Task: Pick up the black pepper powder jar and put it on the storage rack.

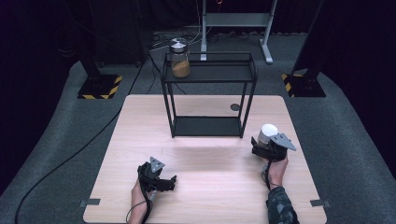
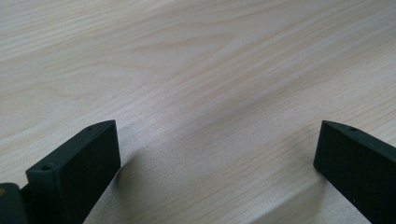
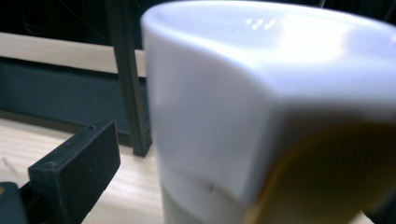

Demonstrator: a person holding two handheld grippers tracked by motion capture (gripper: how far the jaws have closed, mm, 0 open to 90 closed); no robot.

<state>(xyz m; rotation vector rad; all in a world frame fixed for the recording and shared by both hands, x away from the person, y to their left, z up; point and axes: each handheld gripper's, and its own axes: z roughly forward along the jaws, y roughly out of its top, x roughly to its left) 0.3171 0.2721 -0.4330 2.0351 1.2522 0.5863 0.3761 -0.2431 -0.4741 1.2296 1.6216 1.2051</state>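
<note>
A jar with a white lid (image 1: 268, 132) stands on the wooden table (image 1: 210, 163), just right of the black two-tier shelf (image 1: 210, 80). My right gripper (image 1: 263, 142) is open around it. In the right gripper view the white-lidded jar (image 3: 261, 116) looms close and blurred, and my left finger (image 3: 74, 172) stands a little apart from its side. The other finger is hidden. A glass jar with a silver lid and brown contents (image 1: 180, 58) sits on the shelf's top tier, at its left end. My left gripper (image 1: 169, 182) (image 2: 217, 154) hovers open over bare wood at the front left.
The shelf's lower tier (image 1: 208, 126) is bare. A small dark disc (image 1: 235, 107) lies on the table behind the shelf's right leg. Black stands with yellow-striped bases (image 1: 100, 87) sit on the grey floor beyond the table.
</note>
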